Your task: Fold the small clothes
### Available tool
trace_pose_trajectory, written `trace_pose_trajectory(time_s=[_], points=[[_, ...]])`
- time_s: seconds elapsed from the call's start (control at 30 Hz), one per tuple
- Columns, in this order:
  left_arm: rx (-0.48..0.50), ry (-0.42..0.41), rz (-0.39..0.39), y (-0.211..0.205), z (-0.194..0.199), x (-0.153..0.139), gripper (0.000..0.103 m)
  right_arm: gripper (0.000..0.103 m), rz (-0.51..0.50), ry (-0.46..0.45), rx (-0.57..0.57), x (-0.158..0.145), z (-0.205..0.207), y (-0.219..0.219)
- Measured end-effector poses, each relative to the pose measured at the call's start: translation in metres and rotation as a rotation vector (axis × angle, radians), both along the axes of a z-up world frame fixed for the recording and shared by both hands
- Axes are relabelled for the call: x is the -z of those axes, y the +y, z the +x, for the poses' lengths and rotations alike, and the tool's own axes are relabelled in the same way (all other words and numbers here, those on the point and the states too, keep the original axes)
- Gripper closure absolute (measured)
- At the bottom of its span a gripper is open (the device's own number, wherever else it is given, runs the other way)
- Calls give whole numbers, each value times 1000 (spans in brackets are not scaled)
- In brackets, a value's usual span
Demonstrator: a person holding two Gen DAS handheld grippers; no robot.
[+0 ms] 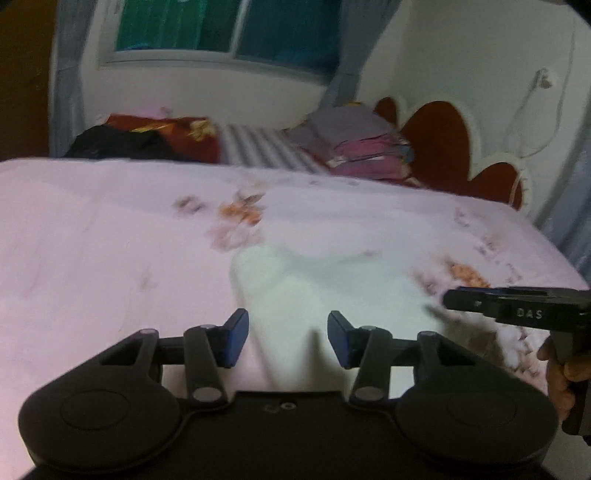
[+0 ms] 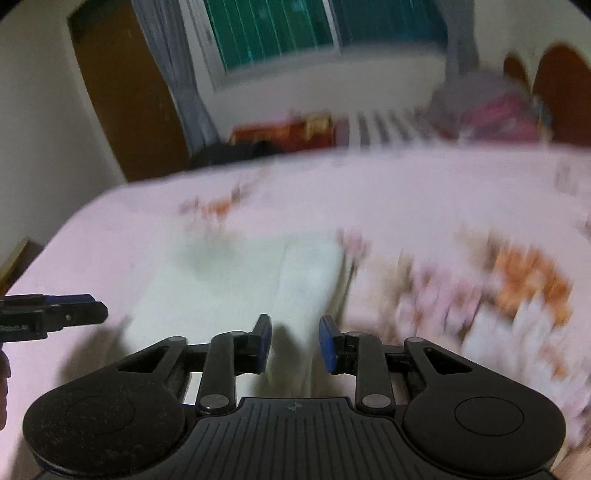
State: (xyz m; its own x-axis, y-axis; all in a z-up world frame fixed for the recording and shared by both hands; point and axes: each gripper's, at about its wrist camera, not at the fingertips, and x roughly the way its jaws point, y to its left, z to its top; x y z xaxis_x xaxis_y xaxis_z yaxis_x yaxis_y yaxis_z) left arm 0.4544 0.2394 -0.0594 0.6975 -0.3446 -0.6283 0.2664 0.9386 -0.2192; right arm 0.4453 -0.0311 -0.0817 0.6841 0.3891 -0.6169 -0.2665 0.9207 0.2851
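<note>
Both tongs (image 1: 288, 339) (image 2: 294, 343) apart, empty, over pale garment (image 1: 314, 280) (long axis running away, bed-ward).

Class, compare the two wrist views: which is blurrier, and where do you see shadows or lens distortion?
Right wrist view: heavily smeared, the floral bedsheet streaked. Left wrist view: sharper, mild blur; the white garment shows a soft shadow near the fingers. Both: fisheye bends the window and bed edge; dark corners.

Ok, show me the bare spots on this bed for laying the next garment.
Free: the pink sheet left of the white garment, up to the striped bedding. Also the floral stretch right of the garment. Crowded: the far edge, with the dark and red pile and the folded stack.
</note>
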Motion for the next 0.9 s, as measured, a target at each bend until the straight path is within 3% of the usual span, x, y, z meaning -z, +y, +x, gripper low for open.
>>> trace_pose_trajectory(time_s=[0.1,0.2,0.27,0.33,0.47,0.57,0.7,0.8,0.83,0.9], points=[[57,4,8,-23,20,6,62,75,-28,-33,-30,-11,17,15],[99,52,6,-43,38,31,66,75,-85,-9,-59,3,37,27],[96,56,-11,-47,40,47,65,75,-219,52,-66,30,48,34],[73,67,-62,-38,41,51,66,75,-317,30,-35,45,48,31],[102,55,18,-39,38,40,66,75,-273,33,-38,43,48,21],[113,5,-28,-30,12,21,66,75,-214,-25,-15,20,26,12],[138,-15,-48,-31,-27,19,69,75,-157,-75,-122,-6,-17,16],[133,52,13,-43,-29,41,74,75,-206,-28,-176,10,-25,27],[116,47,-2,-45,-30,45,74,75,-270,-6,-158,21,-22,31],[83,47,-18,-46,-31,45,74,75,-239,3,-114,29,-15,26]])
